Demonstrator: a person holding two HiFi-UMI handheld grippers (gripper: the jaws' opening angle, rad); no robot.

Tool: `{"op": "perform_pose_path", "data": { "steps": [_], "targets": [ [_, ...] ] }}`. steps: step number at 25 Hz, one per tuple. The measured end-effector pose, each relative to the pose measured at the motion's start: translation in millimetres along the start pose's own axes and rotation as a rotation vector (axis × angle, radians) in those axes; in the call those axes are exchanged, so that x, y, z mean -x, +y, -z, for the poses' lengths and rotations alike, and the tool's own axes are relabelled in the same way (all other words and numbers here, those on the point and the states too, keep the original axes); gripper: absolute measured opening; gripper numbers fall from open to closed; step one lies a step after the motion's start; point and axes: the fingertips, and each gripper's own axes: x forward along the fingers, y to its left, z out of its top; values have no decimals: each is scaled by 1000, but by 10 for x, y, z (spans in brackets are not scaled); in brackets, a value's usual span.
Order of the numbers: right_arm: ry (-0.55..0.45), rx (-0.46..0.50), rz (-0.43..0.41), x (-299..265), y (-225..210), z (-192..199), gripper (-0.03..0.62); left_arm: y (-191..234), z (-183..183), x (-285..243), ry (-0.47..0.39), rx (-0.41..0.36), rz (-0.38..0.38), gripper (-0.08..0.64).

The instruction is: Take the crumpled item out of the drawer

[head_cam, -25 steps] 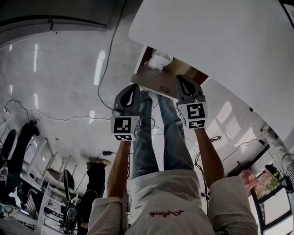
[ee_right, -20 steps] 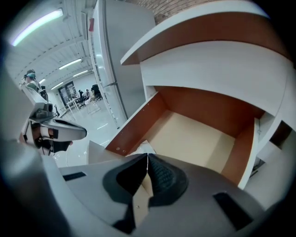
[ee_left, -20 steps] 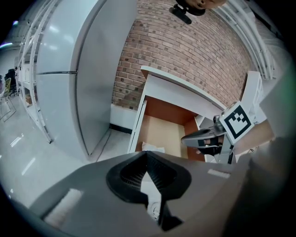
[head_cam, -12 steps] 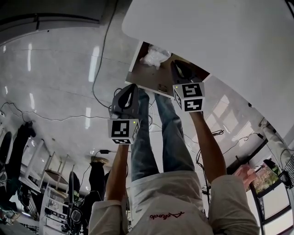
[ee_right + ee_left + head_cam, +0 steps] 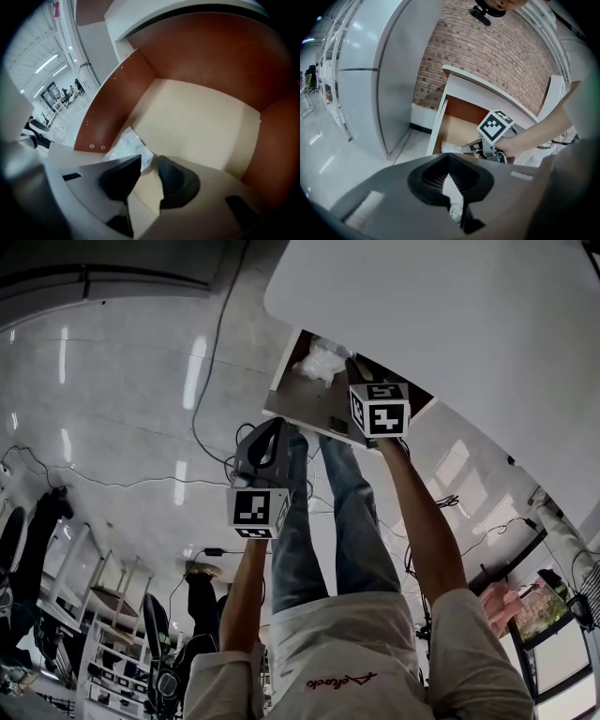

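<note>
Over a glossy white floor (image 5: 122, 427), under a white table (image 5: 450, 324), the open drawer (image 5: 309, 413) holds the crumpled item (image 5: 126, 145) at 10 o'clock of the right hand-held gripper (image 5: 150, 161), jaws apart; the left hand-held gripper (image 5: 449, 157) hangs closed and empty before a brick wall (image 5: 487, 61); red shirt script (image 5: 339, 679) unreadable

The place looks like a lab or a workshop hall: a glossy pale floor (image 5: 112, 399) with loose cables (image 5: 131, 487) lying across it, metal racks (image 5: 94, 652), a brick wall (image 5: 487, 61) and a white table (image 5: 450, 324).
</note>
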Motion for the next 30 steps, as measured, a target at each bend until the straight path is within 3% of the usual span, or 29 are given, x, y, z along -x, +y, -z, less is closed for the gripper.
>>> {"op": "perform_pose_path", "data": {
  "steps": [8,11,13,18,30],
  "targets": [
    [23,-33,-7,-123,-11,58,95,-5,71,13,11,-1,-1,9],
    [16,-23,-27,-142,11,43,72,10,80,17,13,-5,-4,9],
    [8,-15,-24,-135,6,38,23,25,94,25,20,-8,-9,9],
    [1,-20,-23,-70,9,46,14,60,84,54,11,-1,-16,9],
    [-151,72,-32,314,159,-193,12,-16,-10,30,-11,-10,-9,9]
  ]
}}
